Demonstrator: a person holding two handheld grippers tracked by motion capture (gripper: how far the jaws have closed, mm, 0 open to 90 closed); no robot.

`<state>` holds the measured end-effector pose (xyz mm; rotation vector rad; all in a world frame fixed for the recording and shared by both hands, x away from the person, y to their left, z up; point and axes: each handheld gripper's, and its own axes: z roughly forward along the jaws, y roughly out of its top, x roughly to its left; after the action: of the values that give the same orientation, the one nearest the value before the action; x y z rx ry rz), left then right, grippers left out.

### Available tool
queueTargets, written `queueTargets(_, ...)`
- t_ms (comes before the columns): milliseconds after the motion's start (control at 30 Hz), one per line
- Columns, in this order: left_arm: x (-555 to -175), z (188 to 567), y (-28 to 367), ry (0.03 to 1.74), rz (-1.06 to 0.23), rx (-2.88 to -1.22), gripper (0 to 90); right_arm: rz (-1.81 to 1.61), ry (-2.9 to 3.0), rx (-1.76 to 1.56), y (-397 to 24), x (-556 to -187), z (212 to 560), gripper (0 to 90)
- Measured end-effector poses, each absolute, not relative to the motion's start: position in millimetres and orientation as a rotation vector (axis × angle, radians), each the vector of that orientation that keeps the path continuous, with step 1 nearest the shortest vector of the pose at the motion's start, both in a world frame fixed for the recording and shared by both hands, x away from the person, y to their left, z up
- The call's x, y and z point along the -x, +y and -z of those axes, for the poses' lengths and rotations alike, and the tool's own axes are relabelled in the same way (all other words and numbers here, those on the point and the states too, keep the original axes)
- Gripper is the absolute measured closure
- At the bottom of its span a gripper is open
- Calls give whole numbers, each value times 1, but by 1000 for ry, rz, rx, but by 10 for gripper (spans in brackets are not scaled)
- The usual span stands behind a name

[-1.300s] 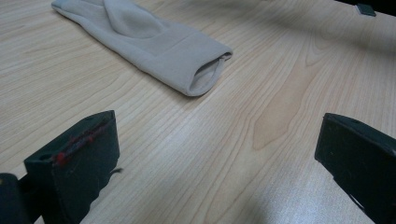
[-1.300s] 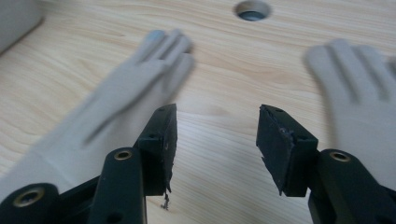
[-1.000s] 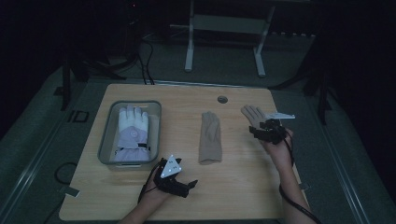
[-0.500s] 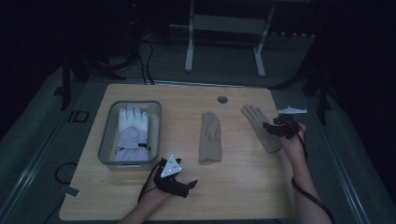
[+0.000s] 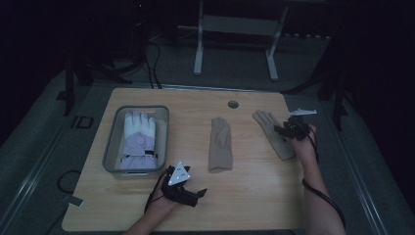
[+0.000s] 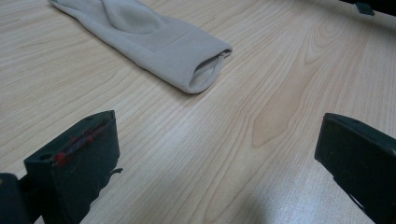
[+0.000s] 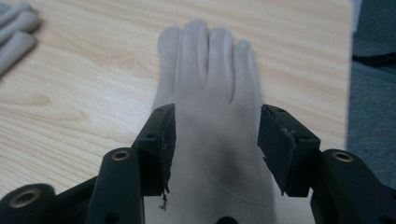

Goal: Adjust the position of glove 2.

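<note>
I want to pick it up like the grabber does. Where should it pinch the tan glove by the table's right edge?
Probably across the palm, from above. The tan glove lies flat, fingers pointing away, and the right gripper already has a jaw on each side of its palm. The jaws have just been closing, though they are not yet pinching it. The flat cloth should bunch up between them.

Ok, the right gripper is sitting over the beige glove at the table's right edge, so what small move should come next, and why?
Probably lower the right gripper a little further and keep closing on the beige glove. Its jaws have just been closing and straddle the glove's palm, but in the right gripper view the pads stand at the glove's sides with no pinch yet. The glove lies flat on the table, so a low pinch seems needed to gather fabric.
</note>
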<state>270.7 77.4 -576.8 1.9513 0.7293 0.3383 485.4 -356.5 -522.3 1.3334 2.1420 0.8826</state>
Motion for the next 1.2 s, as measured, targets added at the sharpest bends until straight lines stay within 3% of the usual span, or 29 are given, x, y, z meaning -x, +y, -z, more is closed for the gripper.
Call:
queueTargets(233, -271, 577, 77, 730, -340, -1951, 2, -839, 2193, -1357, -355, -489, 548, 453)
queueTargets(267, -270, 577, 78, 731, -339, -1948, 2, -880, 2158, -1373, -359, -489, 550, 519)
queueTargets(300, -270, 577, 78, 731, -339, -1948, 2, -880, 2158, -1373, -359, -489, 550, 519)
queueTargets(400, -271, 577, 78, 731, -335, -1947, 2, -874, 2144, -1340, -356, -484, 551, 721)
queueTargets(433, -271, 577, 78, 731, -333, -1950, 2, -874, 2144, -1340, -356, -484, 551, 721)
queueTargets(467, -271, 577, 77, 732, -331, -1953, 2, -849, 2136, -1360, -352, -482, 550, 785)
queueTargets(800, -270, 577, 78, 736, -347, -1942, 2, -823, 2054, -1495, -330, -464, 533, 822)
queueTargets(1200, -270, 577, 77, 734, -348, -1944, 2, -898, 1843, -1568, -316, -402, 507, 818)
